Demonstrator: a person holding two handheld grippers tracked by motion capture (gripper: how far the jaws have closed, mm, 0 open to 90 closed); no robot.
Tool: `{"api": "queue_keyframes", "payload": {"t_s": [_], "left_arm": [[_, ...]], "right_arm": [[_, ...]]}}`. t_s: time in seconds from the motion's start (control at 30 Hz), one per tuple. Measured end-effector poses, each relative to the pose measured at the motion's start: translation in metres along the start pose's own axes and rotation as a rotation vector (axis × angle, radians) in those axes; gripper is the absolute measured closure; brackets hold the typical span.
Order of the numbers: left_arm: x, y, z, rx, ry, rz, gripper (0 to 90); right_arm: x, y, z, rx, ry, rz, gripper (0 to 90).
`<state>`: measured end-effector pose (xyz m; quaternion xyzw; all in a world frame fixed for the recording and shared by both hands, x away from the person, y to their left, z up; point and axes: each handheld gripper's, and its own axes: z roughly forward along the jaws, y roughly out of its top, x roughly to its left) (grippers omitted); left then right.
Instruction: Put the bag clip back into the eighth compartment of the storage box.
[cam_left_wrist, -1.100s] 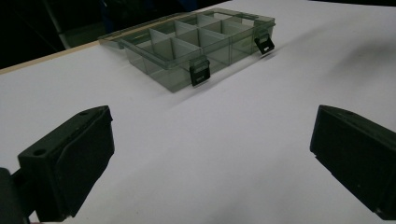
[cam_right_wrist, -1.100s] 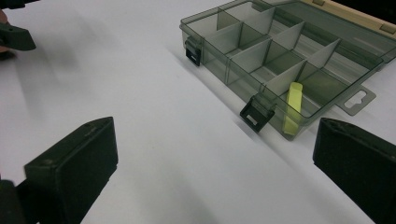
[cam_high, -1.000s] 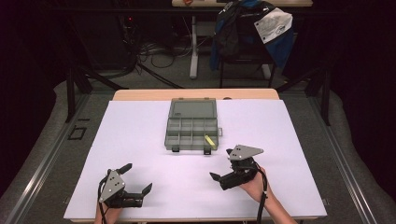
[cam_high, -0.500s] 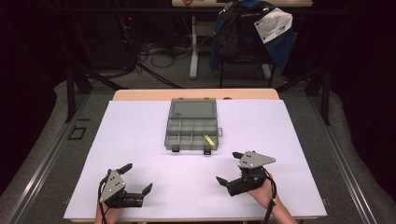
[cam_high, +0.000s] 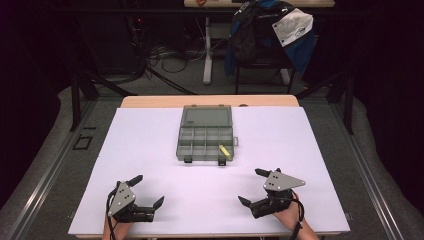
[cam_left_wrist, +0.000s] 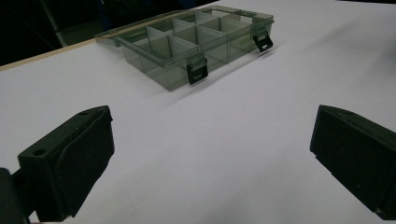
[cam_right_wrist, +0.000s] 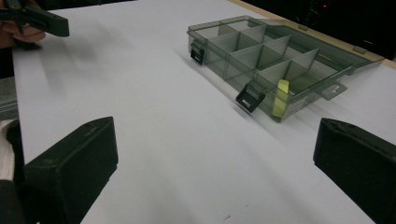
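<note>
A grey see-through compartment box lies open in the middle of the white table top, lid folded back, two black latches facing me. A small yellow piece rests in its front right compartment, also seen through the box wall. My left gripper is open near the front left edge, nothing between its jaws; the box lies ahead of it. My right gripper is open near the front right edge, also with nothing in it, and the left gripper shows far off in its view.
Behind the table stand a chair with a blue jacket and white bag, desk legs and floor cables. A wooden strip edges the table's far side. Bare white surface lies between the two grippers.
My right gripper has drawn back toward the front right edge of the table, away from the box. The left gripper has stayed in place.
</note>
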<state>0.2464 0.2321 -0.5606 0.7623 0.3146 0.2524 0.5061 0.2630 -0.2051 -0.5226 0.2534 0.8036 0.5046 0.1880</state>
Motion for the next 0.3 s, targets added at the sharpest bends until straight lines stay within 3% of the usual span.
{"api": "queue_keyframes", "payload": {"t_s": [0.3], "left_arm": [[-0.0004,0.0003,0.0006,0.002,0.005,-0.001,0.0]], "right_arm": [[0.0011,-0.0071,-0.0069,-0.014,0.012,-0.002,0.0]]}}
